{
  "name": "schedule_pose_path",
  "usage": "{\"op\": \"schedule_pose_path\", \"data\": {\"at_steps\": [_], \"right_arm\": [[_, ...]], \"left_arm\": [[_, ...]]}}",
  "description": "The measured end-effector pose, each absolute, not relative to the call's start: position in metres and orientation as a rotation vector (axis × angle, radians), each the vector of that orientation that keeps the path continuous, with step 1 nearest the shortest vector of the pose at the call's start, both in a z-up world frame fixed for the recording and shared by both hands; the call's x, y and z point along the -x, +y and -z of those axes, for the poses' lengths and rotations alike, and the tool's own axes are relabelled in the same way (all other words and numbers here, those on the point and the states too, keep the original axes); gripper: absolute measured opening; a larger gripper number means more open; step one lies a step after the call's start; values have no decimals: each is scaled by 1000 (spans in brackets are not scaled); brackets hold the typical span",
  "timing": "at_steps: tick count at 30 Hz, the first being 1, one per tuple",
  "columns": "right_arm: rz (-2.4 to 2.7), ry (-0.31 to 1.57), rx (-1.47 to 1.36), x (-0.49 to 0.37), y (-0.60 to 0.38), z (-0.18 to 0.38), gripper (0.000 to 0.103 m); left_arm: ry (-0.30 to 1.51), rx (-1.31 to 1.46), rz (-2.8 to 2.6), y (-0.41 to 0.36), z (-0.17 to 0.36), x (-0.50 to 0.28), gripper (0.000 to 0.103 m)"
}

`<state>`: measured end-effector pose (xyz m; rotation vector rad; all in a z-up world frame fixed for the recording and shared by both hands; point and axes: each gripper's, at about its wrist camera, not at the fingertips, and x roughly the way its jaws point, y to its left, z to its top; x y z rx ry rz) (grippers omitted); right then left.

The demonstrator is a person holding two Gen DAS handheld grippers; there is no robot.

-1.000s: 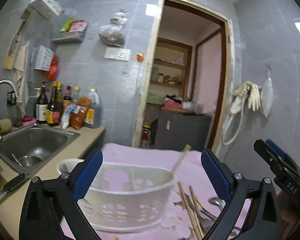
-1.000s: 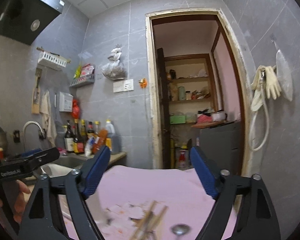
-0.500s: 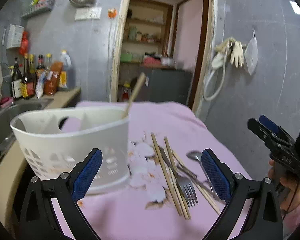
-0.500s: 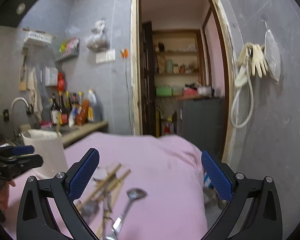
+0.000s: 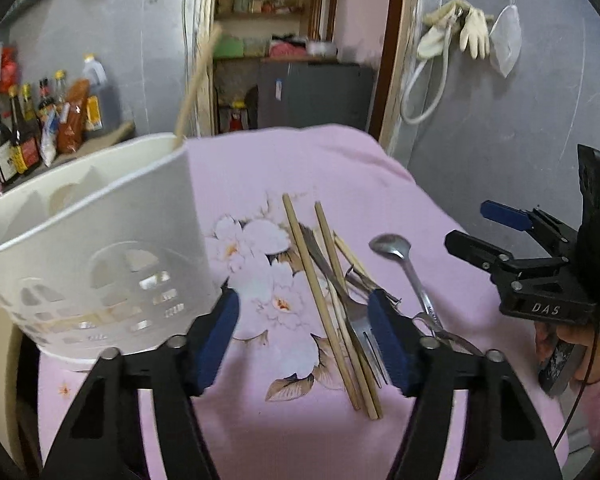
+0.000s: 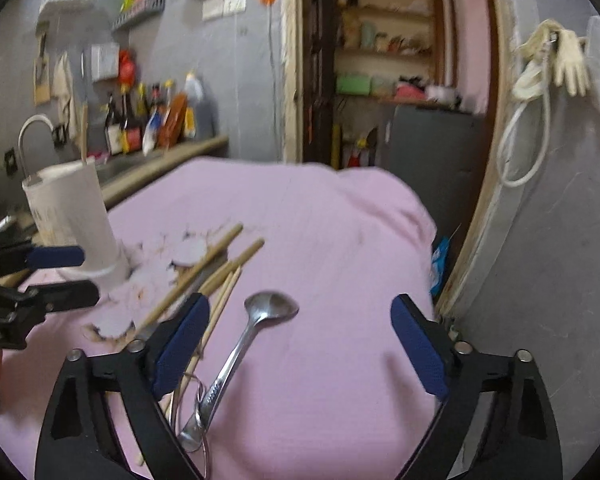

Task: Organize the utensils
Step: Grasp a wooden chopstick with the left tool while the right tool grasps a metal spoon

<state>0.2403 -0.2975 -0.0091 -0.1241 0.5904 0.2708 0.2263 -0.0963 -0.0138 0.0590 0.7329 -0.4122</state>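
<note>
Both grippers lowered, left gripper (image 5: pixel 304 336) fingers closing over chopsticks (image 5: pixel 320 300)

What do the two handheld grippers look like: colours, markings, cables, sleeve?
Both are black skeletal frames with blue pads and silver pivot bolts. The right gripper carries white "DAS" lettering, a green indicator light and a thin black cable; its hand wears a pink sleeve. The left gripper matches.

Grey tiled walls (image 6: pixel 236 92) enclose a small kitchen. An open doorway (image 6: pixel 392 80) with a worn pale frame shows wooden shelves (image 6: pixel 384 52) and a dark grey cabinet (image 6: pixel 432 136) beyond. Sauce bottles (image 6: pixel 148 120) line the worktop (image 6: pixel 168 164) by a curved tap (image 6: pixel 30 132). Rubber gloves (image 6: pixel 568 60) and a white hose (image 6: pixel 520 148) hang on the right wall.
</note>
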Motion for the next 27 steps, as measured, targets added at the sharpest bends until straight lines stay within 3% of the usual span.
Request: {"op": "schedule_pose_path", "data": {"at_steps": [5,11,21,27], "right_arm": [[-311,705,139,-260,-289,23,72],[-348,809,125,-278,-287,36,60],[-374,882,133,-299,-280,42,53],[-381,904,134,-308,-280,45,42]], "left_arm": [[814,-68,419,-104,27,-247,36],[911,-79,417,-114,42,-273,21],[986,-50,395,-121,49,-310,14],[1005,-47,392,-125,50,-317,7]]}}
